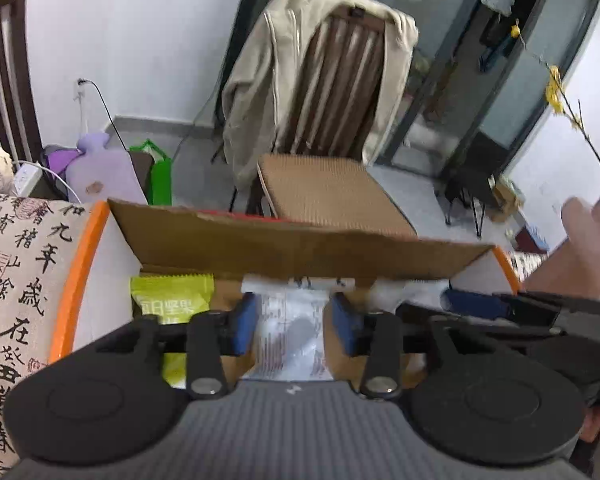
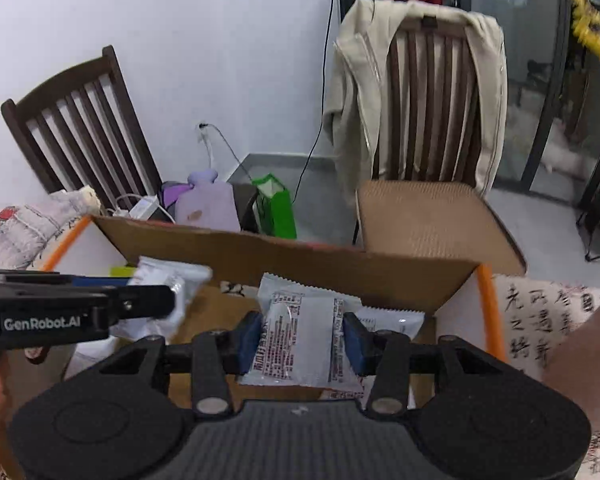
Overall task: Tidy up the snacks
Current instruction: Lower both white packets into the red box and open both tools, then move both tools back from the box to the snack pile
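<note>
An open cardboard box [image 1: 300, 248] with orange-edged white flaps lies below both grippers. My left gripper [image 1: 294, 328] hangs over it, jaws apart, and a blurred white snack packet [image 1: 290, 332] sits loosely in the gap. In the right wrist view that packet [image 2: 168, 284] tilts at the tip of the left gripper. My right gripper [image 2: 303, 338] also stands over the box [image 2: 300, 264]. A flat white packet with red print [image 2: 300, 340] fills the space between its blue pads [image 2: 250, 338], unsqueezed. A green packet [image 1: 172, 300] and another white packet [image 2: 396, 320] lie inside the box.
A chair draped with a beige jacket [image 1: 320, 80] stands behind the box, its ribbed brown seat [image 2: 432, 220] close to the far wall. A second dark chair [image 2: 80, 132], a lilac hot-water bottle [image 2: 208, 204] and a green bag [image 2: 276, 208] are at the left. Calligraphy cloth [image 1: 24, 280] covers the table.
</note>
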Tool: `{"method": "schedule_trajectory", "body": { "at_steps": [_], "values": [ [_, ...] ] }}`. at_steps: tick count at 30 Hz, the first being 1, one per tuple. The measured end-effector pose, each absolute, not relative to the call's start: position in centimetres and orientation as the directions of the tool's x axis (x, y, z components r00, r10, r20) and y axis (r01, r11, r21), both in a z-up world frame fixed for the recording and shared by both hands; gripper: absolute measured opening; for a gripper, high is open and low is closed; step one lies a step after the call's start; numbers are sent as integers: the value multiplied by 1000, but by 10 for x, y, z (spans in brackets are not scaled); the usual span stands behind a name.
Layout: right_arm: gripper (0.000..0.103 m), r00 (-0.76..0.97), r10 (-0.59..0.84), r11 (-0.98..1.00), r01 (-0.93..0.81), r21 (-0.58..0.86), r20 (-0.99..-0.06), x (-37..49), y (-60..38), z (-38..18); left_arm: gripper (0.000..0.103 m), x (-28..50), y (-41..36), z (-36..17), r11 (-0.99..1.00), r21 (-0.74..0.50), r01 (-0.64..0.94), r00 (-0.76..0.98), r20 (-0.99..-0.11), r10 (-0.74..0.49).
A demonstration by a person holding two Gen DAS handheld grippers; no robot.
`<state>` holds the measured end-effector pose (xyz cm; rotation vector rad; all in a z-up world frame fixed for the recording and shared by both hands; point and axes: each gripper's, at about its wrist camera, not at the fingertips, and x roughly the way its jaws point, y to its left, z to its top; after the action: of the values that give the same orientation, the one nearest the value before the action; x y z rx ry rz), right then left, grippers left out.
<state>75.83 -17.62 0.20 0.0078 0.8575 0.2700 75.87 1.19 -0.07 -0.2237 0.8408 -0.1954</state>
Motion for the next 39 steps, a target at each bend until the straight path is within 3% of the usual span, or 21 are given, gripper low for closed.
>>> {"method": "schedule_trajectory", "body": {
  "at_steps": [1,3,4,12,17,25,35,39],
  "values": [
    [52,626,230,968,-225,110,-745,757,-176,-2,58,757,12,3,964,-255,74,665,-708,-238],
    [74,642,194,976,-199,83,-742,760,-175,-6,61,751,12,10,963,-259,81,682,-690,-243],
    [76,650,179,980,-186,74,-738,758,-176,-6,63,746,13,15,959,-268,90,684,-683,-255],
    [79,683,145,986,-164,43,-716,730,-183,18,69,696,7,62,973,-195,120,709,-670,-221],
    [85,720,112,981,-189,-38,-685,685,-178,51,86,646,13,105,980,-157,123,756,-625,-194],
    [91,763,123,978,-201,-53,-634,591,-185,104,96,525,20,145,987,-106,122,804,-573,-161],
    [93,816,177,972,-234,-34,-551,451,-184,138,99,364,33,165,988,-107,108,853,-500,-147],
    [98,845,195,969,-244,-36,-497,388,-184,137,99,302,32,156,992,-73,104,881,-456,-126]
  ]
}}
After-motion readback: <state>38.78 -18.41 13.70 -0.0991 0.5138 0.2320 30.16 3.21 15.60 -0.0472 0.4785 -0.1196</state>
